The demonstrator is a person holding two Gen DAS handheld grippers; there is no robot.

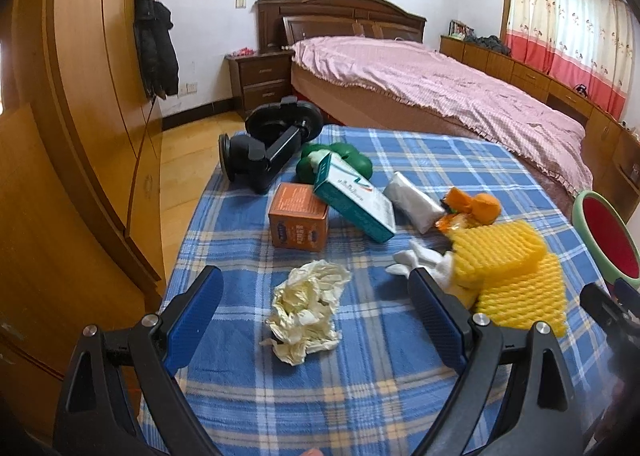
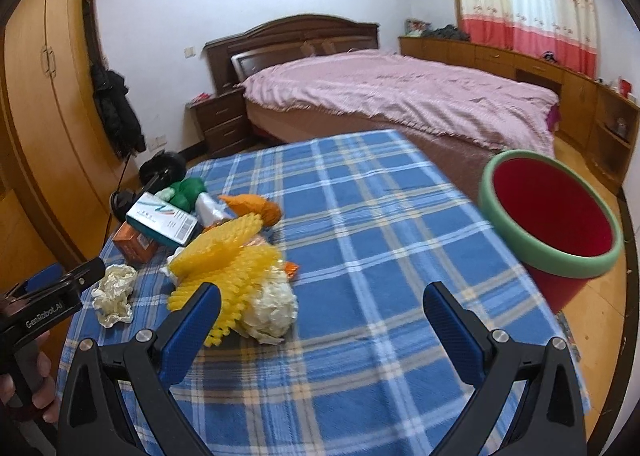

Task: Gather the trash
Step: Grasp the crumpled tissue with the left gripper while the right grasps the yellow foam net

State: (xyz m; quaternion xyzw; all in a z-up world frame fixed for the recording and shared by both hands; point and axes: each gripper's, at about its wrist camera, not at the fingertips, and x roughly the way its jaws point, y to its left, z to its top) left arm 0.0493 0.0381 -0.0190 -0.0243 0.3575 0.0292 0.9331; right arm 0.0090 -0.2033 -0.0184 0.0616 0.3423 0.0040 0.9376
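A crumpled cream paper wad (image 1: 306,310) lies on the blue plaid tablecloth (image 1: 360,396), between the open fingers of my left gripper (image 1: 316,292). It also shows in the right wrist view (image 2: 114,294). Yellow foam netting (image 1: 516,276) (image 2: 228,268) with another crumpled wad (image 2: 272,306) lies to its right. My right gripper (image 2: 322,304) is open and empty above bare cloth. A red bin with a green rim (image 2: 548,220) (image 1: 604,240) stands at the table's right edge.
Further back lie an orange box (image 1: 298,222), a teal-and-white box (image 1: 354,202), a white packet (image 1: 412,198), an orange wrapper (image 1: 474,206), a green toy (image 1: 352,162) and a black device (image 1: 268,144). A wardrobe (image 1: 80,116) stands left, a bed (image 1: 440,92) behind.
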